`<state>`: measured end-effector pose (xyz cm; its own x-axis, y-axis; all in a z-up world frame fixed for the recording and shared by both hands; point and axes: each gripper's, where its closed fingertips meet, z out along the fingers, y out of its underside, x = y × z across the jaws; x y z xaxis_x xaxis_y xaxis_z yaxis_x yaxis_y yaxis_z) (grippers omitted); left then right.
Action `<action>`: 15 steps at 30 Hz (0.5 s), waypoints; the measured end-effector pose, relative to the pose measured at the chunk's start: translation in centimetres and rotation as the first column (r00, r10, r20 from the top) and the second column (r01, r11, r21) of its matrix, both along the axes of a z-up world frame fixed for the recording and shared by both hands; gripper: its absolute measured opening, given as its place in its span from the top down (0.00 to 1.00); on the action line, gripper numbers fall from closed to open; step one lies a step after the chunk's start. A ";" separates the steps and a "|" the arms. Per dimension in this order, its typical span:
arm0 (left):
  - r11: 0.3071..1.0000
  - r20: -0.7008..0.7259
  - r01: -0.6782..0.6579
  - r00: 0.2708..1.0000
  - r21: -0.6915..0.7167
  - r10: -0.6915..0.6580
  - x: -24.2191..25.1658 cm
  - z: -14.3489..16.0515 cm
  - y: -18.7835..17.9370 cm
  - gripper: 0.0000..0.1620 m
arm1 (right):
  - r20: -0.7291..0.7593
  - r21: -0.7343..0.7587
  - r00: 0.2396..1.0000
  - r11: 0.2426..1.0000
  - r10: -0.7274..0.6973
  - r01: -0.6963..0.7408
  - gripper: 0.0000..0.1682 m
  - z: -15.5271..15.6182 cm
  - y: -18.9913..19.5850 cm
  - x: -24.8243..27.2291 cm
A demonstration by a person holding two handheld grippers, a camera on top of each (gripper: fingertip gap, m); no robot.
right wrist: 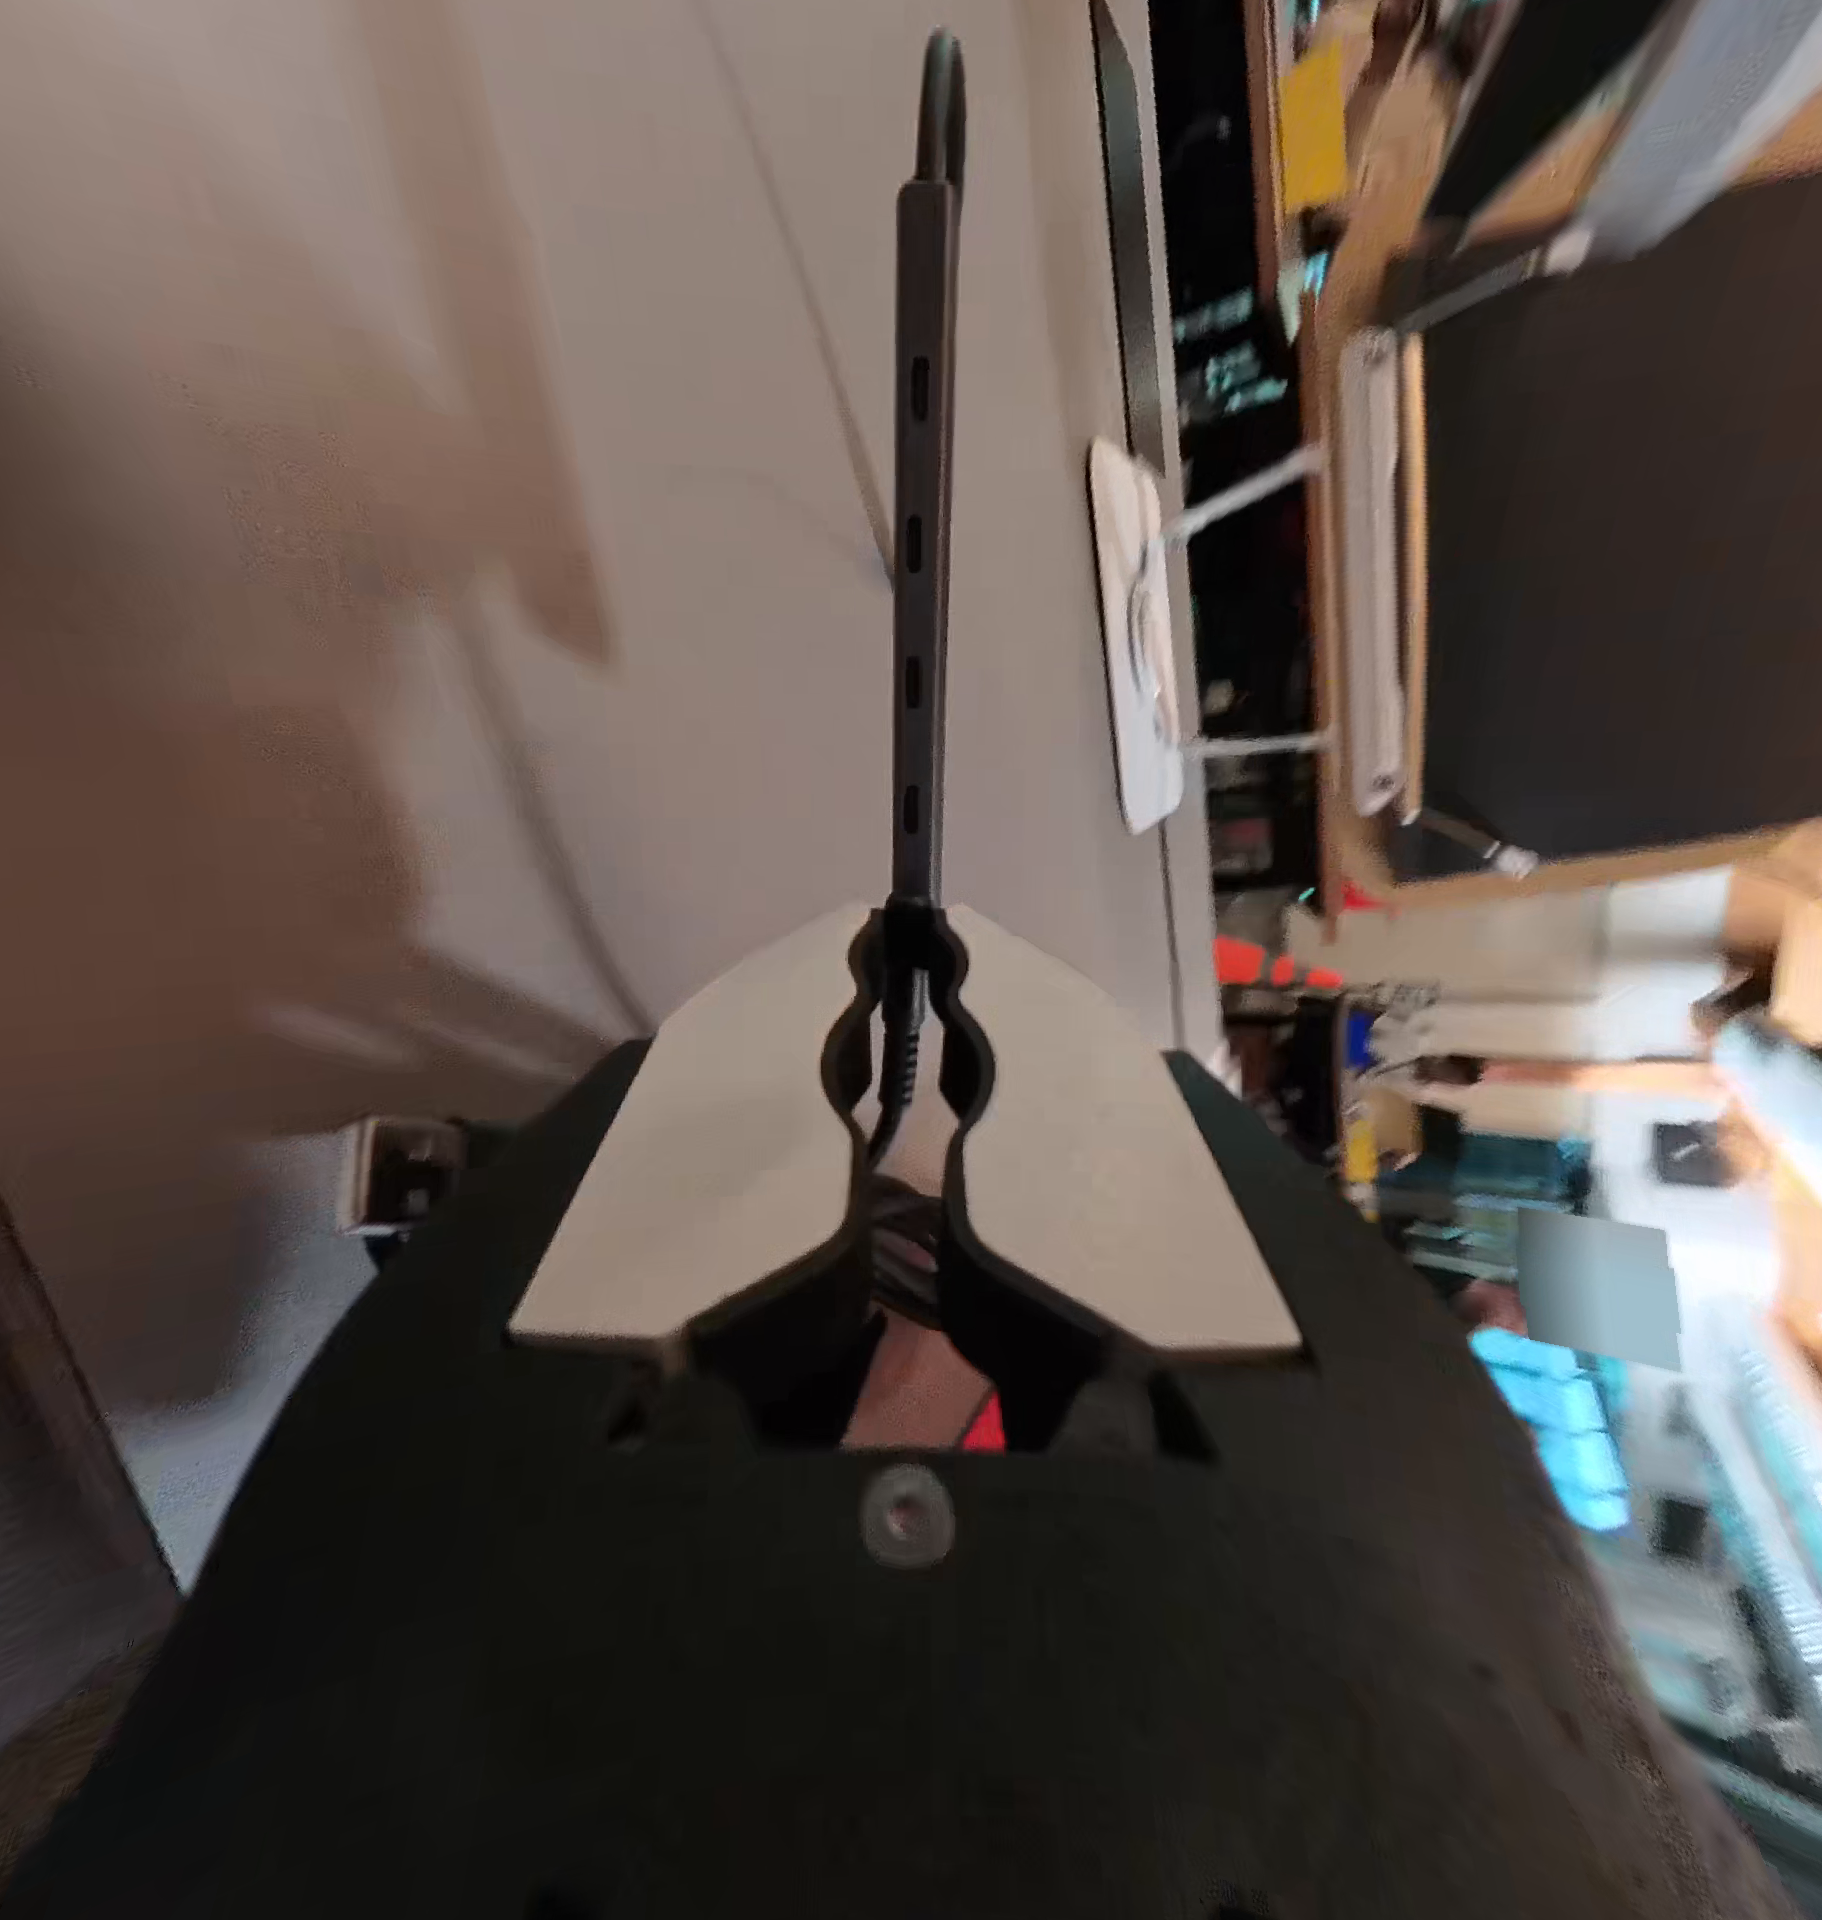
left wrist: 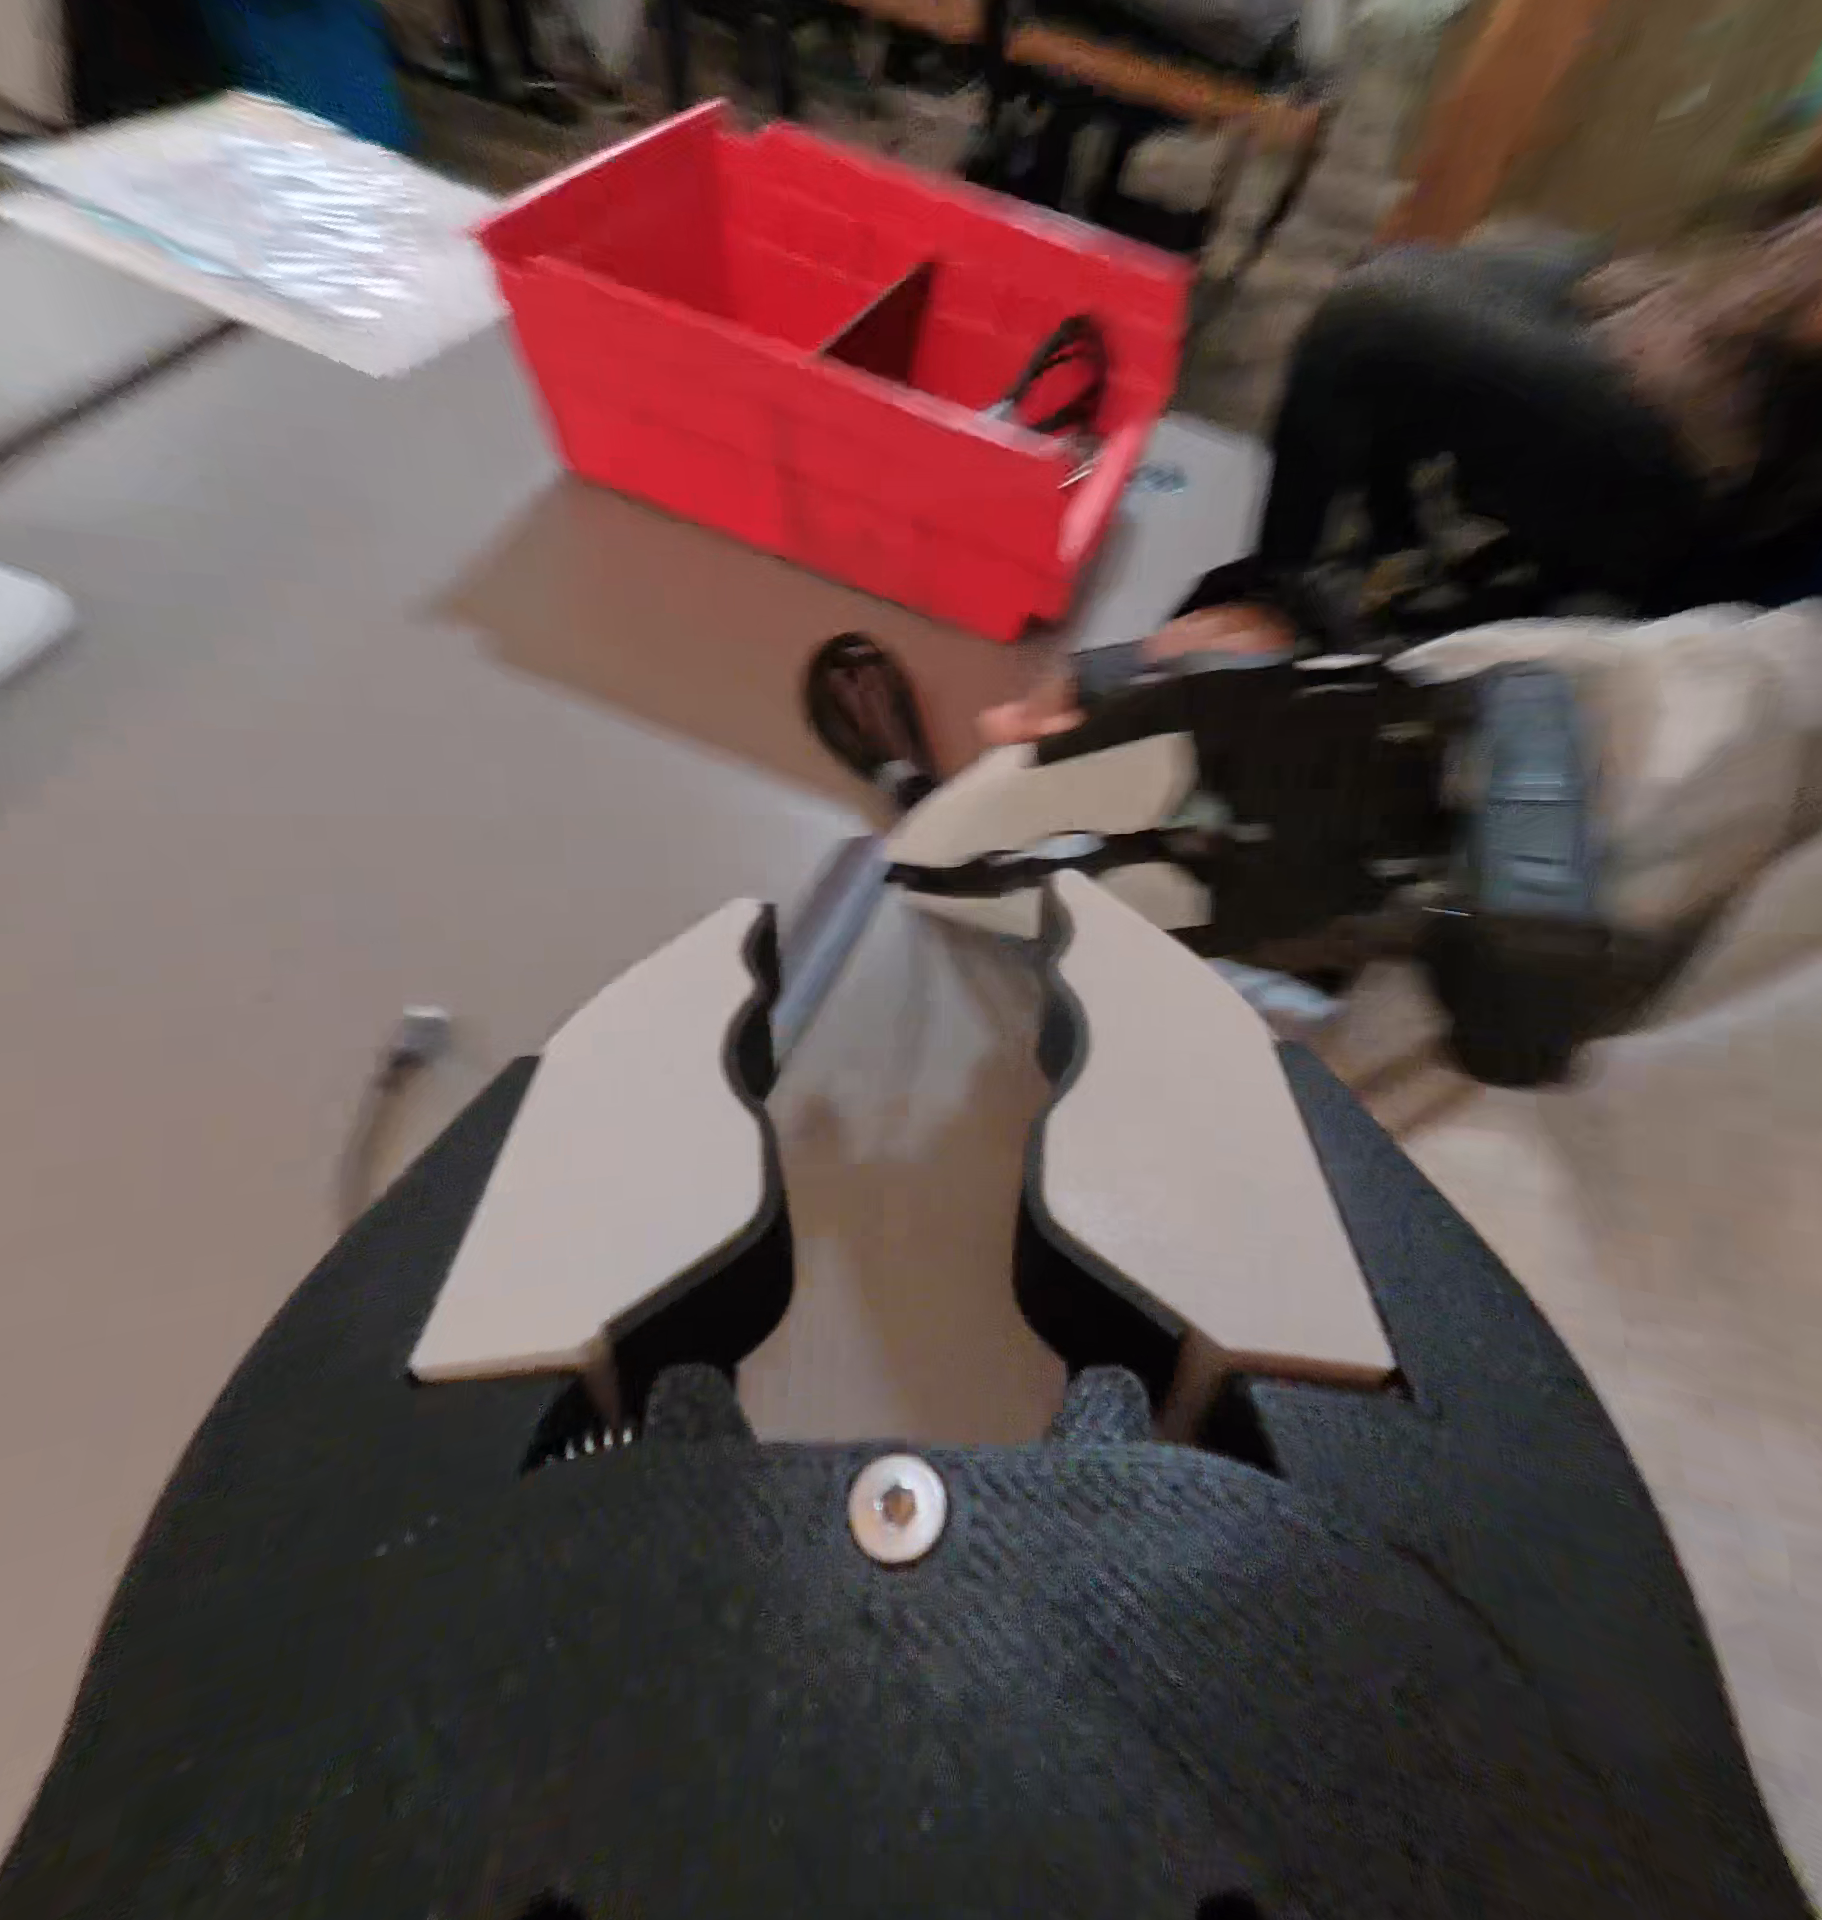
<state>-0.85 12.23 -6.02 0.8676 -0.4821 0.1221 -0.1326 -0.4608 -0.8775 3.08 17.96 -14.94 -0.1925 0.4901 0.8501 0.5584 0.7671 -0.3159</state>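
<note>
1. Right tool (right wrist: 912, 935) is clamped on a slim dark hub (right wrist: 922, 540) pointing to 12 o'clock.
2. Left tool (left wrist: 912, 925) gapes wide, holding nothing, the hub (left wrist: 834, 935) just beside its left finger.
3. Red bin (left wrist: 782, 436) sits at 12 o'clock on the tabletop (left wrist: 211, 831).

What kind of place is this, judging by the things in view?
Probably a workshop or lab. A red bin stands on a pale table, wooden shelves hold equipment, and the right gripper clamps a slim dark hub.
</note>
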 end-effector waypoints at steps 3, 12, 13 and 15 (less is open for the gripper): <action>0.992 -0.281 -0.056 0.960 -0.109 0.023 -1.6 -5.0 0.6 0.57 | 0.037 0.178 0.992 0.976 0.120 -0.124 0.96 -0.2 -2.4 -0.5; 0.919 -0.172 0.118 0.966 -0.377 -0.195 1.9 -12.6 -0.5 0.68 | 0.039 0.370 0.962 0.890 0.272 -0.267 0.95 0.2 -5.7 -0.8; 0.910 -0.125 0.143 0.971 -0.388 -0.206 2.2 -12.7 -0.6 0.71 | 0.043 0.377 0.962 0.887 0.271 -0.267 0.95 0.1 -5.7 -0.8; 0.894 -0.018 0.209 0.972 -0.396 -0.235 3.2 -12.7 -0.9 0.79 | 0.045 0.384 0.963 0.885 0.267 -0.263 0.95 0.1 -5.6 -0.8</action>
